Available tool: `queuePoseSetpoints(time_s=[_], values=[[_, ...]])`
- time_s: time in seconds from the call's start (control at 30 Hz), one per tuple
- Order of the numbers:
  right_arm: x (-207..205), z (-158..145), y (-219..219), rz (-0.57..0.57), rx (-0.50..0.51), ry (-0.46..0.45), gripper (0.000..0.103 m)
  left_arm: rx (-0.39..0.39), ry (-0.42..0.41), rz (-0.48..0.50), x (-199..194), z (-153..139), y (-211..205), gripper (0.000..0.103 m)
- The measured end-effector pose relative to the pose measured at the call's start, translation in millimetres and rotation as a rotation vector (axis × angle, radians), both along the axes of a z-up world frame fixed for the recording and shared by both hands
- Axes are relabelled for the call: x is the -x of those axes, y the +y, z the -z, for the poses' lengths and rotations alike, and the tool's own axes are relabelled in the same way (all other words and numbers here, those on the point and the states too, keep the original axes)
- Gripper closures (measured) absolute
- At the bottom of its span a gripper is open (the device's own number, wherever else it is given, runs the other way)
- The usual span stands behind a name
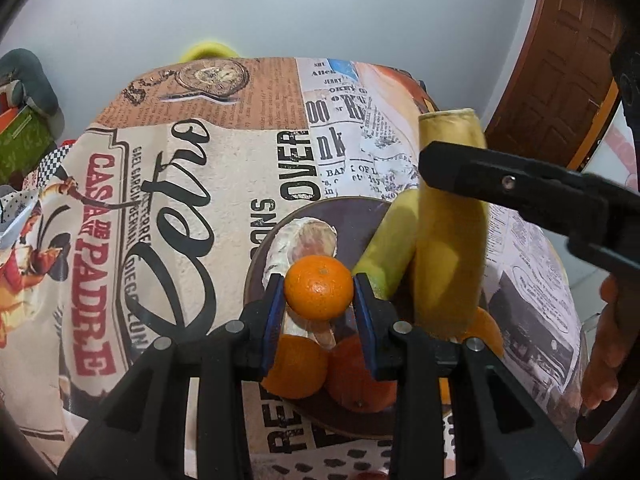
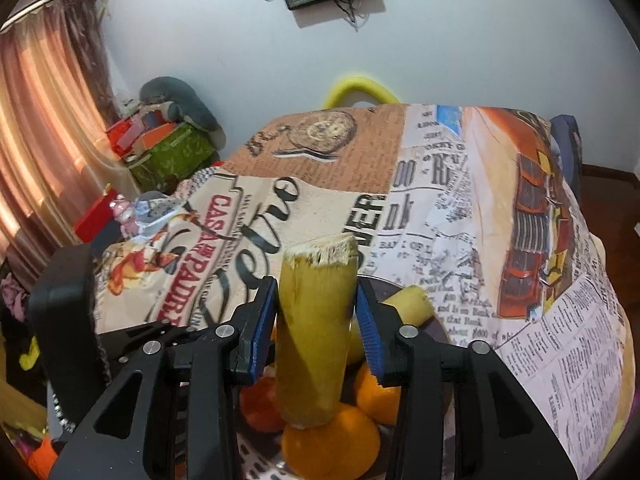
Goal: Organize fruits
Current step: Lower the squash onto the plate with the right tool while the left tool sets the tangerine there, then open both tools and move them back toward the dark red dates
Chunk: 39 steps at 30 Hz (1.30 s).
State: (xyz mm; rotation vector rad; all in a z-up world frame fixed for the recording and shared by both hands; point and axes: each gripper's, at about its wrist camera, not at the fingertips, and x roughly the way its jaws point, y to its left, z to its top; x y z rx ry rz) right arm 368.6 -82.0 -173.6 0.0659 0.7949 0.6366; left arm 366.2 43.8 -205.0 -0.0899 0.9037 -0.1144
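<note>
My left gripper is shut on a small orange mandarin and holds it over a dark round plate. Under it on the plate lie more mandarins and a yellow stalk piece. My right gripper is shut on a thick yellow cut stalk, held upright over the same plate; it also shows in the left wrist view with a black right finger across it. In the right wrist view, mandarins and a second stalk piece lie below.
The table wears a printed newspaper-style cloth. A yellow chair back stands at the far edge. Boxes and clutter sit at the far left, a curtain beyond. A wooden door is at the right.
</note>
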Motion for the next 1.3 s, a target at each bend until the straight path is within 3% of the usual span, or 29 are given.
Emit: queuePoseSetpoints(time_s=[0.27,0.47,0.67,0.97,1.1,1.3], values=[[-2,22,-5,-0.041,-0.015,0.074,0.062,0.009,0.012,-0.002,-4,5,0,0.069],[12,25,2,-0.023,0.036,0.035,0.062,0.002,0.005,-0.009,0,0,0,0.063],[31,11,-14,0.002,0.029,0.004,0.062,0.014,-0.016,-0.019,15,-15,4,0.061],[73,-21,-41,0.040,0.067,-0.074,0.062,-0.003,-0.099,-0.004,62,-61,-5,0.058],[93,-32,-47,0.053,0.067,-0.099,0.055,-0.022,-0.141,-0.013,85,-78,-7,0.046],[117,-39,-53,0.061,0.094,-0.123,0.054,-0.026,-0.152,-0.028,114,-90,-7,0.035]])
